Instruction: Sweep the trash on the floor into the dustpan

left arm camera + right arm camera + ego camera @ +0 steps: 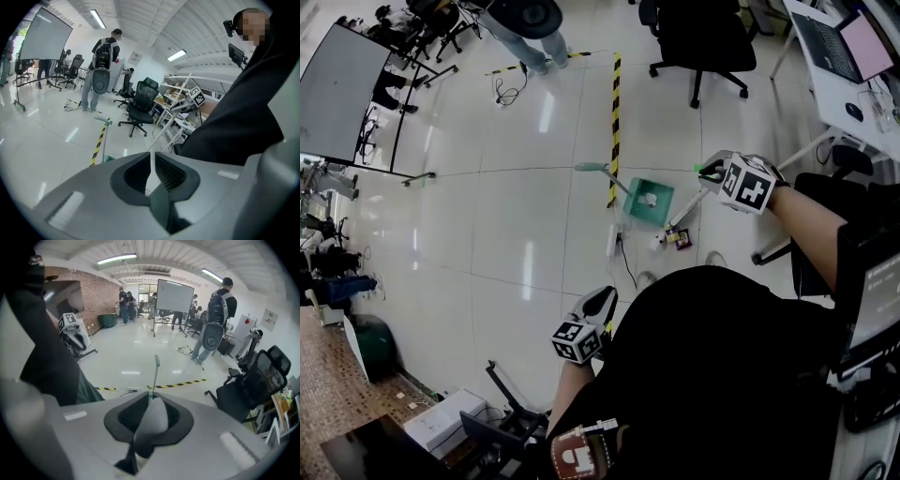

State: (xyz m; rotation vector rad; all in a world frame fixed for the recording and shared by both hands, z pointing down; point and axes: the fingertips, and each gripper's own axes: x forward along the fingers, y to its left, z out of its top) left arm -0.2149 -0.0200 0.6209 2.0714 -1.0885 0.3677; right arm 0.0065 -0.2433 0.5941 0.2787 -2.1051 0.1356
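Note:
A green dustpan [649, 202] stands on the white floor with a white scrap [651, 199] inside, its long handle [593, 168] leaning up to the left. Small bits of trash [678, 238] lie just in front of it, beside the broom head [672, 228]. My right gripper [710, 172] is shut on the top of the white broom handle [152, 420], up and right of the pan. My left gripper [600, 302] hangs low by my body, jaws together on nothing [153, 169]. It looks toward the dustpan handle [103, 122] and the broom stick [169, 121].
A yellow-black tape line [615, 112] runs across the floor behind the pan. A power strip [613, 241] and its cable lie to the pan's left. An office chair [703, 37], a desk with a laptop [848, 52], a whiteboard [342, 89] and a standing person [530, 33] ring the area.

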